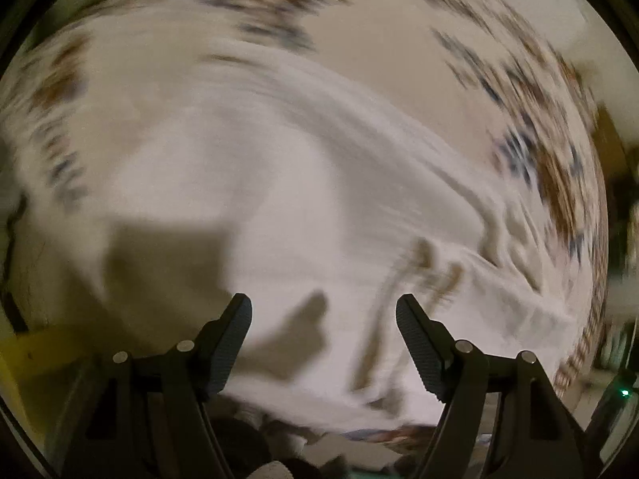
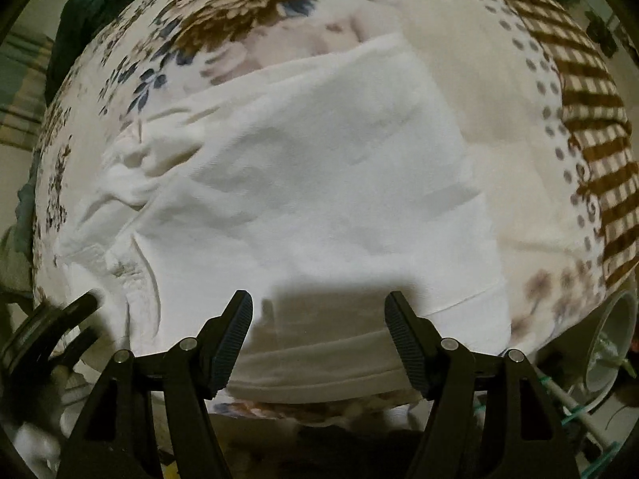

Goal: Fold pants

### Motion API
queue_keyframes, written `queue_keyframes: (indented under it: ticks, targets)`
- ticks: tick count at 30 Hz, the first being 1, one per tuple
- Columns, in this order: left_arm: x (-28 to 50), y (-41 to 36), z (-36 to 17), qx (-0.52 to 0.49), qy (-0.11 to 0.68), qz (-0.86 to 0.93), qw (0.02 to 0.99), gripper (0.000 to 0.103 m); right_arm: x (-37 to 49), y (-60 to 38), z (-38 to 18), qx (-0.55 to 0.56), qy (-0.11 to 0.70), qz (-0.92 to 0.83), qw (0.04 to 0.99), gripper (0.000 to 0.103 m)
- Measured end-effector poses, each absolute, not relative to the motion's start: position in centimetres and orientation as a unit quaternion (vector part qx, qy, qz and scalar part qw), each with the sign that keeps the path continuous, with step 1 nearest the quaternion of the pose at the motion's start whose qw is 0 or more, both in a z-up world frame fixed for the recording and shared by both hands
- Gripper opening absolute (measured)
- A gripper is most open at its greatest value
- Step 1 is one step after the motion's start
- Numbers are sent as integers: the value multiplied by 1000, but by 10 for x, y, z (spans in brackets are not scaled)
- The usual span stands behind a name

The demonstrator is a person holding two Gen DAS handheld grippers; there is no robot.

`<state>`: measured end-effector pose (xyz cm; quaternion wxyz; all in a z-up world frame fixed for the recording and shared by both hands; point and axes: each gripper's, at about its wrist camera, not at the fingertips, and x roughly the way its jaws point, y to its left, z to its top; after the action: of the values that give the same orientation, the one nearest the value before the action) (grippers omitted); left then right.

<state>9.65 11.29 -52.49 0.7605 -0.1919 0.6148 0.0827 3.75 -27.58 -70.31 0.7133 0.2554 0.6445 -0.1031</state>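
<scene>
White pants (image 2: 319, 183) lie folded in a rough rectangle on a floral bedspread (image 2: 247, 4). Their bunched waistband (image 2: 120, 183) is at the left in the right wrist view. My right gripper (image 2: 318, 315) is open and empty just above the pants' near hem. The left wrist view is motion-blurred; the pants (image 1: 279, 183) fill it, with wrinkled fabric (image 1: 431, 271) to the right. My left gripper (image 1: 323, 315) is open and empty above them. The left gripper's body (image 2: 48, 331) shows at the lower left of the right wrist view.
The bedspread has a brown checked border (image 2: 591, 127) on the right. A white cone-shaped object (image 2: 611, 343) lies off the bed's lower right. Dark green cloth (image 2: 96, 4) sits at the far left corner. The bed's near edge (image 2: 319, 411) runs below the grippers.
</scene>
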Motion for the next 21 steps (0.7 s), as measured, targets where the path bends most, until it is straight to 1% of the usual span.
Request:
queue_keyframes:
  ticks: [3,5,6,8,11,14,15,16,17,18,21]
  targets:
    - [64,173,-535,-259,595,154,745,74,41,-270,-701,251,651,-97,710,71]
    - [52,203,-562,-329,589,179,717,74,45,-264,-704,245,658,-95,706,71]
    - [50,215,-575,-360,583,185,704,70,48,-259,-706,243,661,-94,704,71]
    - [52,234,-596,-413,560,178,696,70,52,-251,-709,235,668,-94,700,71]
    - [67,239,-609,-418,537,165,714,71,61,-240,-713,230,674,-95,696,71]
    - [77,230,-602,-384,517,163,748,70,66,-230,-715,225,676,-93,695,71]
    - [75,234,-596,-368,519,167,753,61,68,-226,-715,223,677,-92,695,71]
    - [75,233,-591,-358,523,170,755,59,70,-223,-716,222,678,-91,695,71]
    - [70,234,-585,-360,517,170,758,49,72,-220,-715,219,680,-89,694,71]
    - [67,234,-581,-359,510,169,763,35,73,-217,-715,218,681,-87,694,71]
    - [62,228,-565,-343,479,161,792,14,75,-211,-713,212,681,-81,696,71]
